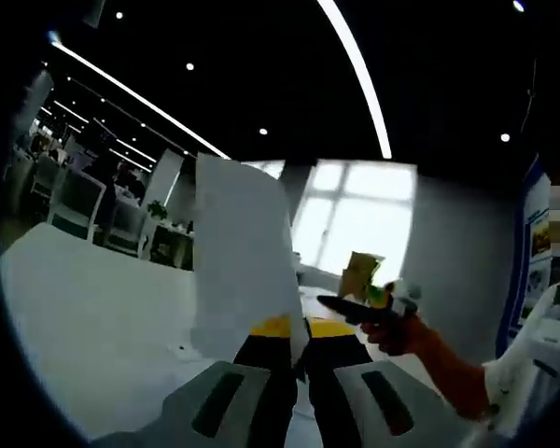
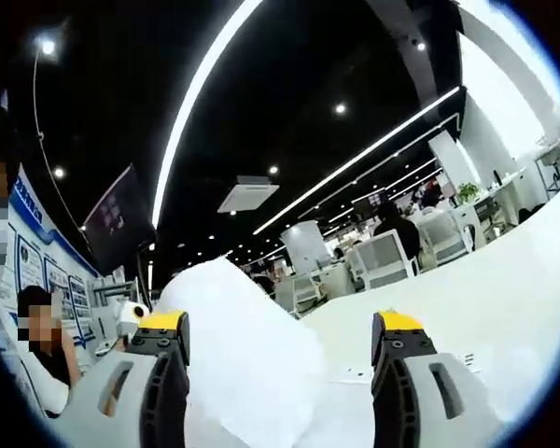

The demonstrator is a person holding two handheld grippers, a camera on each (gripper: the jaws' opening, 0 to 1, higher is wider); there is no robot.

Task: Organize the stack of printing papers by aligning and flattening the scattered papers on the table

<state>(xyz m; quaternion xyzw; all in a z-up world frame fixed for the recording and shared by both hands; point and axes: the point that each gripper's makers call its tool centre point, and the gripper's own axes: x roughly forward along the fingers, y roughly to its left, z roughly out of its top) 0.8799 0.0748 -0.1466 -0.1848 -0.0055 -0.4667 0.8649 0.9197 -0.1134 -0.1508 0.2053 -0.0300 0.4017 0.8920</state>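
Observation:
A white sheet of printing paper (image 1: 241,261) stands upright above the white table (image 1: 84,317) in the left gripper view. My left gripper (image 1: 297,330) is shut on its lower edge, the yellow-tipped jaws pressed together. The right gripper (image 1: 369,301), held in a person's hand, shows to the right of the sheet. In the right gripper view, my right gripper (image 2: 282,327) is open wide. The raised paper (image 2: 247,359) bulges up between and beyond its jaws, nearer the left one. I cannot tell whether either jaw touches it.
The white table (image 2: 504,299) stretches to the right in the right gripper view. White office chairs (image 2: 387,257) and desks stand beyond it. A bright window (image 1: 355,219) lies behind the sheet. A person's sleeve (image 1: 532,364) is at the right of the left gripper view.

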